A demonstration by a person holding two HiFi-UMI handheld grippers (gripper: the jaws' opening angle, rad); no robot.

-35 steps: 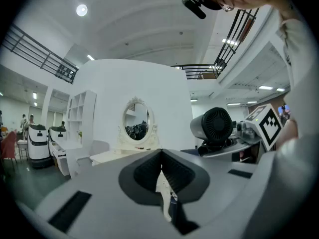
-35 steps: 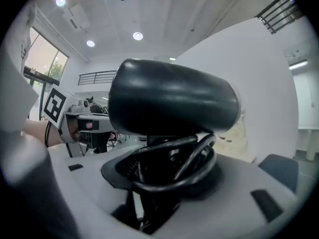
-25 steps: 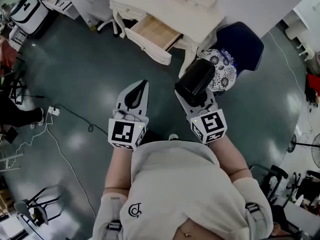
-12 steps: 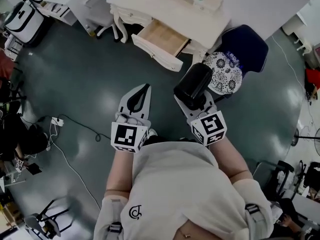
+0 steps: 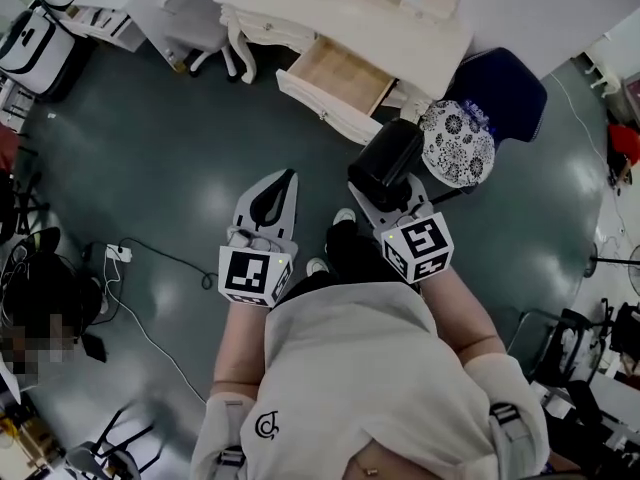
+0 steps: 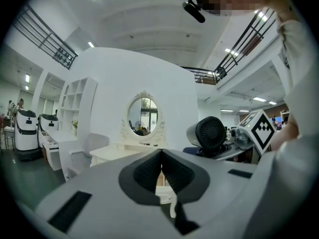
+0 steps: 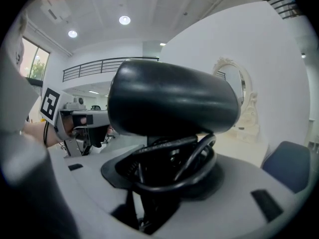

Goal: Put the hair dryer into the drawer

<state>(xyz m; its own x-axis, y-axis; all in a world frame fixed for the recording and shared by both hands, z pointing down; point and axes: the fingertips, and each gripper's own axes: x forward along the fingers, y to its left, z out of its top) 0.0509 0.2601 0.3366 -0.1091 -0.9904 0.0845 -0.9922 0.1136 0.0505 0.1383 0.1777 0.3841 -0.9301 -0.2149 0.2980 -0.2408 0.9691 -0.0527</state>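
My left claw (image 5: 285, 180) hangs at 9 o'clock of the load, jaws together and empty. My right claw (image 7: 169, 171) is clamped on the hair dryer (image 5: 386, 158), around its handle and coiled cord.

Step in hand: carrying the dryer toward the open drawer (image 5: 338, 76) of the table (image 5: 300, 8), at 12 o'clock.

Next: advance, lower the dryer inside the drawer walls, then release.

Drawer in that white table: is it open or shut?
Open. The drawer sticks out from the table, its wooden inside showing.
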